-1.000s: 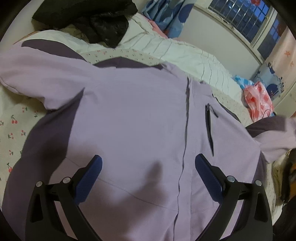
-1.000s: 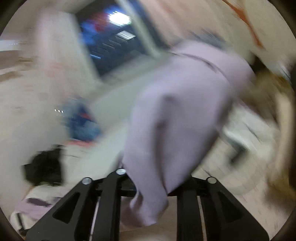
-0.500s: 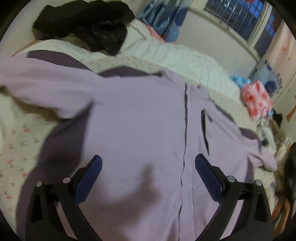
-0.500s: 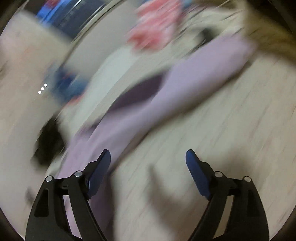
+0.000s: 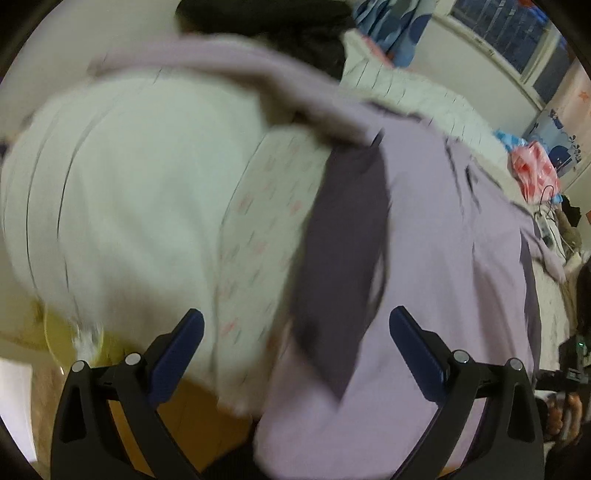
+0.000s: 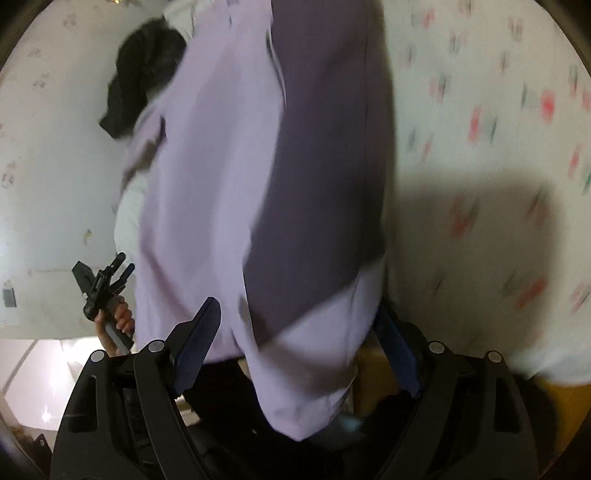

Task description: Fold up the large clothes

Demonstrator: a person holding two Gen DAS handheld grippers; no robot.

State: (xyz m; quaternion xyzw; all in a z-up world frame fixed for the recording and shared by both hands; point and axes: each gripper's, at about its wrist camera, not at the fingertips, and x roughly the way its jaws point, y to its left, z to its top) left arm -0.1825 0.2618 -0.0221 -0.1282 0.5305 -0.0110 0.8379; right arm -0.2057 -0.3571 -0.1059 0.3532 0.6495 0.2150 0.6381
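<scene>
Left hand-held gripper [image 5: 295,350] stands with its blue-padded jaws wide apart and nothing between the pads, hovering over the edge of the bed [image 5: 258,229]; beneath and ahead of it lies the lilac jacket [image 5: 443,258], whose dark purple side panel [image 5: 343,258] runs forward from between the fingers, while one lilac sleeve [image 5: 240,62] stretches away to the far left across a white quilt [image 5: 129,184]. Beyond the sleeve sits a heap of black clothing [image 5: 295,29], and far off to the right a pink bag [image 5: 535,173] lies near the wall. Right hand-held gripper [image 6: 299,354] also has its jaws spread wide; the jacket's hem [image 6: 306,369] hangs over the bed edge in the gap between them, and the right pad is partly hidden behind the cloth, so contact there cannot be told, though the left pad stands clear of the fabric. Ahead of this gripper the jacket spreads up the cherry-print sheet [image 6: 498,147]. To its left a person's hand [image 6: 118,317] grips the handle of the other tool.
</scene>
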